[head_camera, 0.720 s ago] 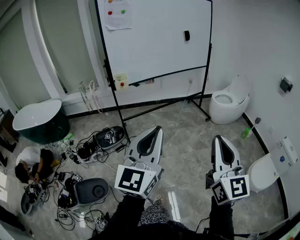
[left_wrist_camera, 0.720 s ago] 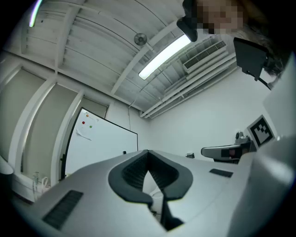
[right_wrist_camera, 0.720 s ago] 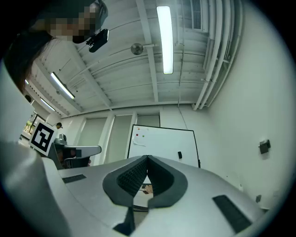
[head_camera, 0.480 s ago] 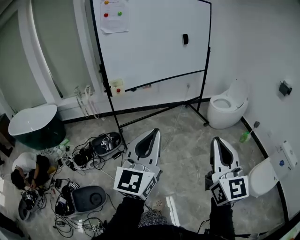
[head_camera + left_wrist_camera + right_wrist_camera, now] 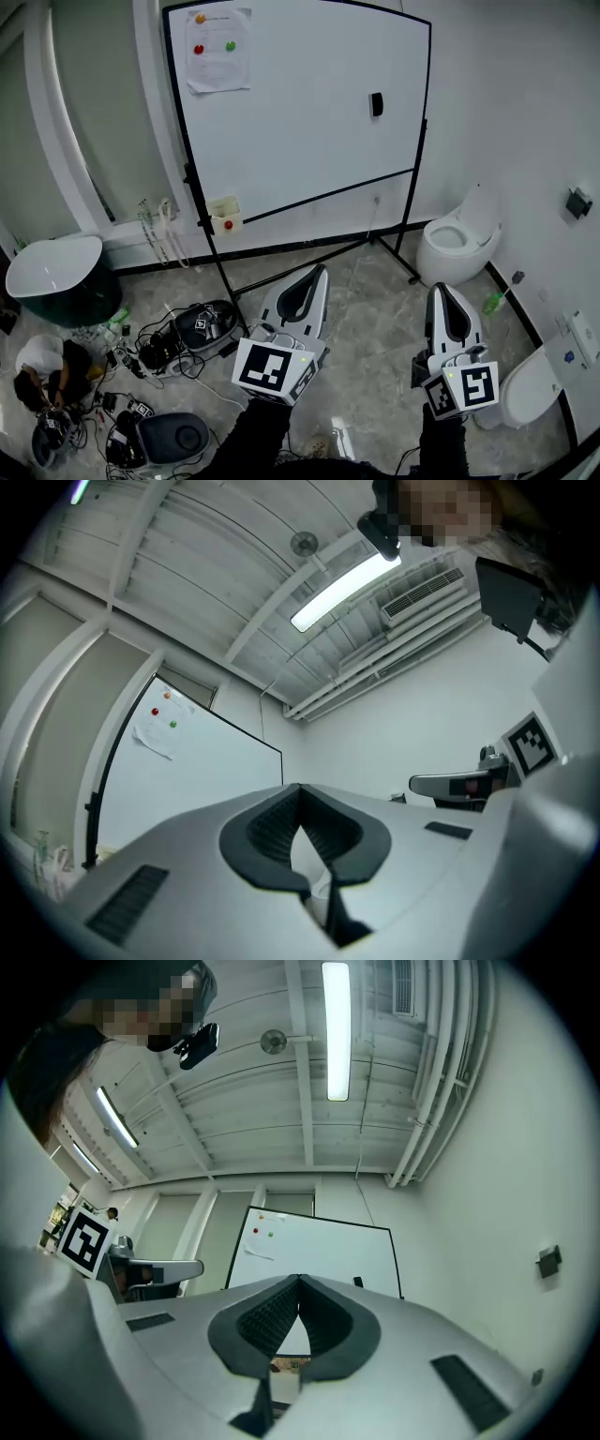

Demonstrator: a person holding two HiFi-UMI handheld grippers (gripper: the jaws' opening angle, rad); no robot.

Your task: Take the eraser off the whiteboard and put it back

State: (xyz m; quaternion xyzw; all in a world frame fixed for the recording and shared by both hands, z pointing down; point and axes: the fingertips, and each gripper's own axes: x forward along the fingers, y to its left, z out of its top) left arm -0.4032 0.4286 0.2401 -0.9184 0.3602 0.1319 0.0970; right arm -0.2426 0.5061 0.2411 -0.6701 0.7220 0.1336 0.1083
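A small black eraser point(image 5: 376, 104) sticks to the upper right of the whiteboard point(image 5: 300, 112), which stands on a black wheeled frame. Both grippers are held well short of the board, over the floor, and point up toward it. My left gripper point(image 5: 320, 271) is shut, its dark pads meeting with nothing between them. My right gripper point(image 5: 439, 289) is shut and empty too. In the right gripper view the eraser point(image 5: 357, 1282) shows just right of the jaw tips point(image 5: 299, 1279), on the whiteboard point(image 5: 319, 1251). The left gripper view has the whiteboard point(image 5: 206, 761) to the left of its jaws point(image 5: 298, 787).
A white toilet point(image 5: 455, 239) stands right of the board's frame, another point(image 5: 527, 386) at the lower right, with a green bottle point(image 5: 494, 302) between. Cables and cases point(image 5: 178, 333) litter the floor at left, near a dark green tub point(image 5: 52, 277) and a crouching person point(image 5: 42, 361).
The head view has lifted and the whiteboard now shows fuller and closer. Both grippers stay shut and keep about the same place in the view.
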